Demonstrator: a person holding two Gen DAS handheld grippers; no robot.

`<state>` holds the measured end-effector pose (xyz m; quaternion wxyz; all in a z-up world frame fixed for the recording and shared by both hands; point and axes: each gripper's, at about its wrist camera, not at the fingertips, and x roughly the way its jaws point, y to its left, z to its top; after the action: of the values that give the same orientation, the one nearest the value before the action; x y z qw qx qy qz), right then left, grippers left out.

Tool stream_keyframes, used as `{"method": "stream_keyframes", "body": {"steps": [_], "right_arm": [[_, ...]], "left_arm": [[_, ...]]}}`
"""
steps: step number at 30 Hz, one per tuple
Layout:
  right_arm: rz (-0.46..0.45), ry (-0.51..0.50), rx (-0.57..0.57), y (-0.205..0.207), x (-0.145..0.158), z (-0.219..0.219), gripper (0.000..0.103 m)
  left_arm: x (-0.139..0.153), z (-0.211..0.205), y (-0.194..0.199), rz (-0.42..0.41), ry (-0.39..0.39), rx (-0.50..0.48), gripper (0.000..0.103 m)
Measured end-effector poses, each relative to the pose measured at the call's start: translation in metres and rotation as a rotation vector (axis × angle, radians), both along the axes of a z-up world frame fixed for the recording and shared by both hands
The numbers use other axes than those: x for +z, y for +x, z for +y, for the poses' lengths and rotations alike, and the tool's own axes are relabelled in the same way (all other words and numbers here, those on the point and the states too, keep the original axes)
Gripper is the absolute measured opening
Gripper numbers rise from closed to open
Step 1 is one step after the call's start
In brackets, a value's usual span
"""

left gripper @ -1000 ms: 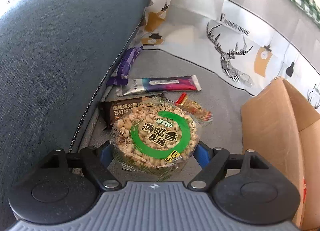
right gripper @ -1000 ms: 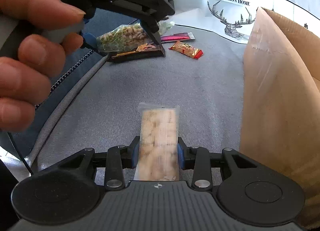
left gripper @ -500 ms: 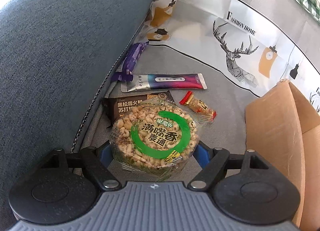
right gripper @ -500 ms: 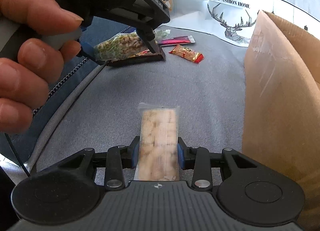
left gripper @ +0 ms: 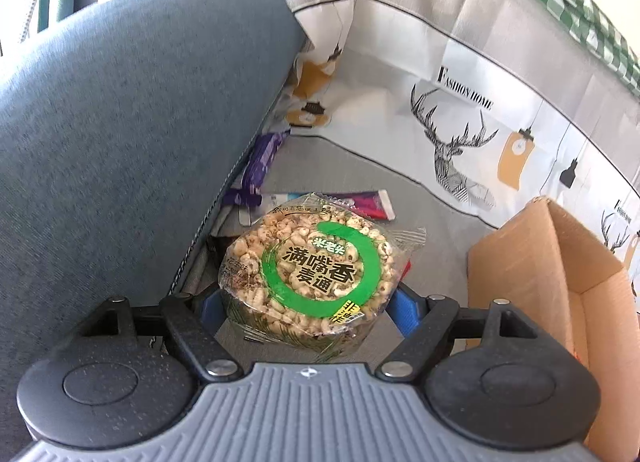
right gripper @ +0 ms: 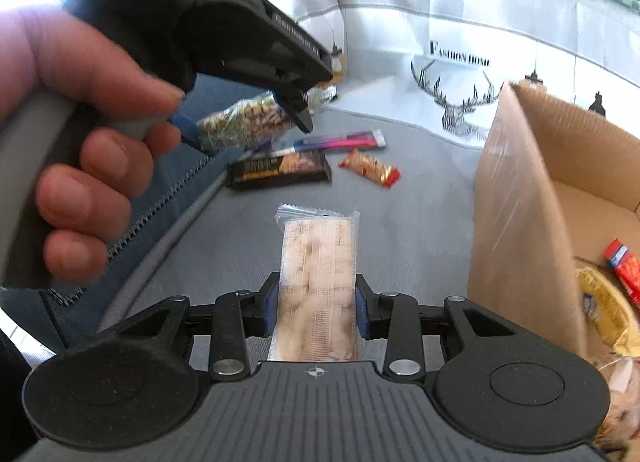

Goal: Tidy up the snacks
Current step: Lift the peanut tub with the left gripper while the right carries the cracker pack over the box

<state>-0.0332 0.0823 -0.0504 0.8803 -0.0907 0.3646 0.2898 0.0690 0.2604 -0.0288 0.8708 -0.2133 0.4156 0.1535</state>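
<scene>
Snacks fill both my tongs at this moment. My left gripper (left gripper: 308, 298) has its blue pads spread wide around a round puffed-grain cake (left gripper: 310, 268) in a clear wrapper with a green ring, pressing it from either side; in the right wrist view the same cake (right gripper: 244, 124) hangs clear of the grey cushion (right gripper: 400, 230), with my left hand (right gripper: 80, 166) wrapped round the handle. My right gripper (right gripper: 316, 308) is closed narrow on a long clear packet of pale biscuits (right gripper: 318, 282), which sticks out forward between the pads.

Ahead of the right tongs, lying on the cushion, are a dark brown snack bar (right gripper: 280, 170), a small red and gold packet (right gripper: 370, 168) just to its right, and a pink and blue stick pack (right gripper: 340, 140) beyond them. To the right of both tongs stands an open cardboard box (right gripper: 516, 202), with a yellow packet (right gripper: 604, 310) and a red one (right gripper: 624, 266) lying inside. To the left of the left tongs rises a blue-grey backrest (left gripper: 120, 142), and a purple wrapper (left gripper: 260, 162) is wedged at its foot. A deer-print cloth (left gripper: 460, 134) hangs beyond.
</scene>
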Motion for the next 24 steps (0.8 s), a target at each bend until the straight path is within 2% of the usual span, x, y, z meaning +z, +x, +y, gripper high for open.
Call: {"method": "stream_keyframes", "body": {"steps": [16,24], "right_arm": [[-0.104,0.076,-0.013,-0.009,0.057,-0.018,0.038],[-0.144,0.127,-0.039,-0.002,0.084,-0.043,0.038]], "left_arm": [[0.023,-0.008,-0.008,-0.057,0.010,-0.004,0.084],[0.036,-0.025,-0.010,-0.110,0.033,-0.006,0.084]]}}
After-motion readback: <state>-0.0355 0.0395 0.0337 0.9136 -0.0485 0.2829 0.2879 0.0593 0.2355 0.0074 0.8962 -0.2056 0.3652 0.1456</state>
